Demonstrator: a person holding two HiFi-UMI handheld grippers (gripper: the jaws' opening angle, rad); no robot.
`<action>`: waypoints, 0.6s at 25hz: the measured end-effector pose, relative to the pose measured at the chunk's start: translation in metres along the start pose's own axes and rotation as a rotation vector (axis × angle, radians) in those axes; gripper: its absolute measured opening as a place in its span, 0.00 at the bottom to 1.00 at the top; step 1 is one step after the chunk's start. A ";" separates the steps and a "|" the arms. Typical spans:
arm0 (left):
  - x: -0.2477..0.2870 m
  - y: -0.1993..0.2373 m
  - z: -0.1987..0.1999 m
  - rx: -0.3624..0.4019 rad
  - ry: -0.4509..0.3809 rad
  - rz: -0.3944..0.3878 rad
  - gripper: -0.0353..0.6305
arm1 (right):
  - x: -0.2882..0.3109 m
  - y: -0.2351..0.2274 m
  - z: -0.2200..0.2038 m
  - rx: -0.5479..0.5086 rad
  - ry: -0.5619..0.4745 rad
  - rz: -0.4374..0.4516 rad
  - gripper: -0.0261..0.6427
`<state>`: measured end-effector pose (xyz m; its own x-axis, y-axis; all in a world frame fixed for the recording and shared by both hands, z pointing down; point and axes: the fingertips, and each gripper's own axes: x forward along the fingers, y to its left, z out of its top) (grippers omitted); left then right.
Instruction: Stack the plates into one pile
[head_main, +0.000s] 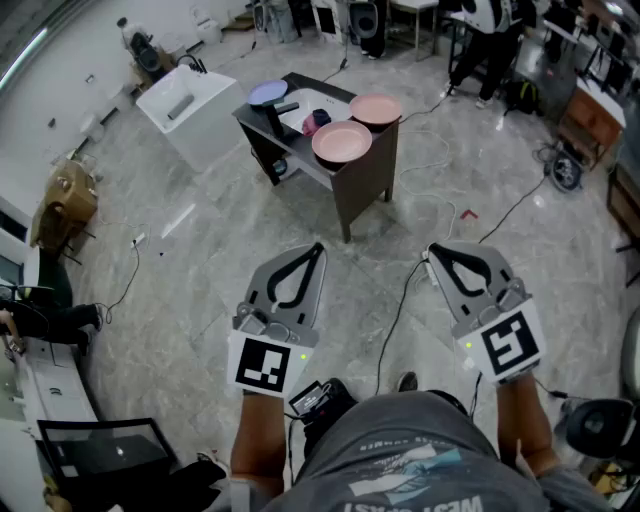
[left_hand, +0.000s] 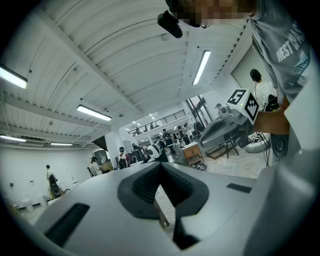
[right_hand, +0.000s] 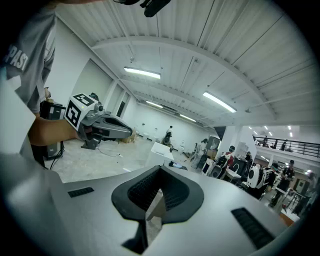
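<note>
A: How do the grippers stand?

B: The left gripper (head_main: 318, 247) has its jaws closed together with nothing between them. Its own view shows the tips meeting on empty air. The right gripper (head_main: 432, 250) is the same, with its jaws together and empty. The two are held side by side and apart, low in the head view, above the pale floor (head_main: 190, 300).

A: And the plates?

B: They are well ahead of both grippers, on a small dark table (head_main: 352, 188). A pink plate (head_main: 342, 142) lies at the near corner. A second pink plate (head_main: 376, 108) lies just behind it to the right. I cannot tell whether their rims touch. A blue plate (head_main: 267, 93) lies at the far left end, apart from the pink ones. Each lies flat on its own.

A: Anything beside the table?

B: A white cabinet (head_main: 190, 105) stands just to its left.
</note>
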<state>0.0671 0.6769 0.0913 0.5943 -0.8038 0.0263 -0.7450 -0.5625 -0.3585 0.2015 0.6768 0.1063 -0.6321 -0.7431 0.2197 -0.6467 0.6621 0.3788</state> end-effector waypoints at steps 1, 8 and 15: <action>0.001 -0.001 0.001 0.000 0.000 0.000 0.06 | 0.000 -0.001 0.000 0.001 0.001 -0.001 0.08; 0.003 0.000 0.000 0.009 -0.002 -0.005 0.06 | 0.002 -0.002 0.000 -0.005 -0.002 -0.007 0.08; 0.000 0.005 -0.004 0.008 0.007 -0.005 0.06 | 0.006 0.000 0.001 0.001 0.003 -0.012 0.08</action>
<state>0.0623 0.6731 0.0934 0.5957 -0.8024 0.0345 -0.7397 -0.5648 -0.3658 0.1972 0.6725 0.1066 -0.6227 -0.7514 0.2182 -0.6547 0.6531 0.3804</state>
